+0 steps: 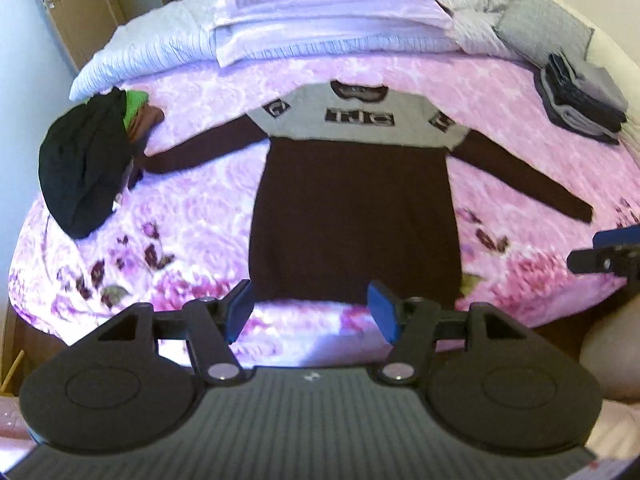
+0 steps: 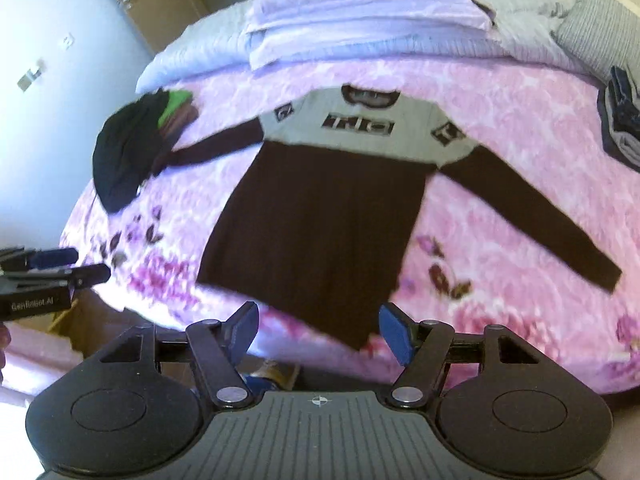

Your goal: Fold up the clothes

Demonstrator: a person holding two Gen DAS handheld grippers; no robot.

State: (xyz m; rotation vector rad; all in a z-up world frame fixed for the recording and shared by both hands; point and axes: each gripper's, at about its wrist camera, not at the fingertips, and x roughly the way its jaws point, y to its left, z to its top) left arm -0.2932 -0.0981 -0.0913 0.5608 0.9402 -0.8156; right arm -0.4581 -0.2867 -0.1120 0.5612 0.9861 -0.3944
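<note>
Now the sweater (image 1: 352, 208) lies spread flat on the bed (image 1: 192, 208), front up, its dark brown body toward six o'clock and the grey chest panel with block letters toward twelve. Both sleeves run out, one toward nine o'clock and one toward four. The nine o'clock cuff reaches a loose heap of dark clothes (image 1: 84, 164) with a bit of green showing. At two o'clock, near the bed's edge, sits a neat stack of folded clothes (image 1: 580, 100). Folded pale lilac bedding (image 1: 328, 16) lies at twelve o'clock, beyond the collar.

The left hand-held gripper (image 1: 312, 312) hangs above the sweater's hem, jaws apart with nothing between the blue pads. The right hand-held gripper (image 2: 318, 330) is likewise spread and empty, above the hem's corner. Each shows at the edge of the other's view.
</note>
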